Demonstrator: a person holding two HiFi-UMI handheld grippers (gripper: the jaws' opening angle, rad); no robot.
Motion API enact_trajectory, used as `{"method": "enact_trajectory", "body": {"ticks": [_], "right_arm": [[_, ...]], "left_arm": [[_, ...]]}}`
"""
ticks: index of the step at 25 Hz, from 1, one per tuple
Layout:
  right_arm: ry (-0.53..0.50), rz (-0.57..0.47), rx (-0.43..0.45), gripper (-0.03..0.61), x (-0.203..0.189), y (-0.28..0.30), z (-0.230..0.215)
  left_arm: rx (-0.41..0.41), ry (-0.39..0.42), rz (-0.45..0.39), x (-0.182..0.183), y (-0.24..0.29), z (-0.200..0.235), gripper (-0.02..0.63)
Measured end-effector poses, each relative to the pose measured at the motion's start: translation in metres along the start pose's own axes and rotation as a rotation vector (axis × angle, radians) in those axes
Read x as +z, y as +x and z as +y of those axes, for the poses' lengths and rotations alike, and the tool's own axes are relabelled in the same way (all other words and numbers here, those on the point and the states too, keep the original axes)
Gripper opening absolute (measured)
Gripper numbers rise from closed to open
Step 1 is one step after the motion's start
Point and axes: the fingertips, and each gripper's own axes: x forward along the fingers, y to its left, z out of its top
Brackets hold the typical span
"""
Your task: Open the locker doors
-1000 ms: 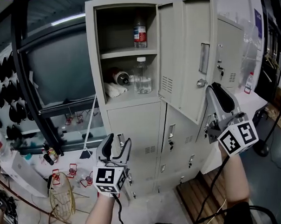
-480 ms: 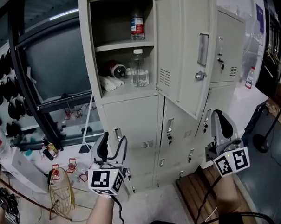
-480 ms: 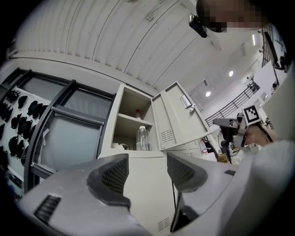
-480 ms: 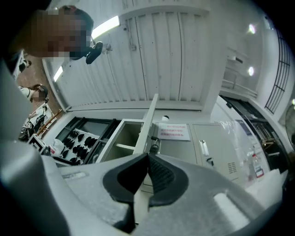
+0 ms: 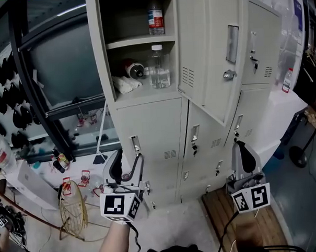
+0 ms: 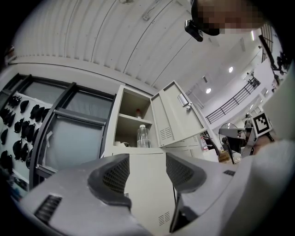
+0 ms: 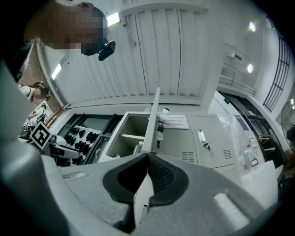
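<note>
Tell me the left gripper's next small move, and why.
Probably ease the left gripper forward onto the handle of the lower-left door and close. Its jaws, just closing slightly, stand apart with nothing between them, close to that handle; that door is shut, the upper door already open.

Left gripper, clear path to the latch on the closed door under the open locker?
Likely yes: the left gripper is right by the latch, jaws wide though just narrowed, nothing between them or blocking.
</note>
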Motion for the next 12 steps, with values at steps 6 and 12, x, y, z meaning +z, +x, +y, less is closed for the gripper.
{"method": "enact_trajectory", "body": {"ticks": [6,12], "right_arm": [[0.018,0.046,0.032,0.000,-0.024,-0.013,0.014],[0.057,0.152,0.069,0.000,-0.070,-0.018,0.027]], "left_arm": [[-0.002,-0.003,0.054,-0.023,-0.018,-0.010,0.244],[0.018,-0.041,0.151,-0.066,-0.034,-0.012,0.244]]}}
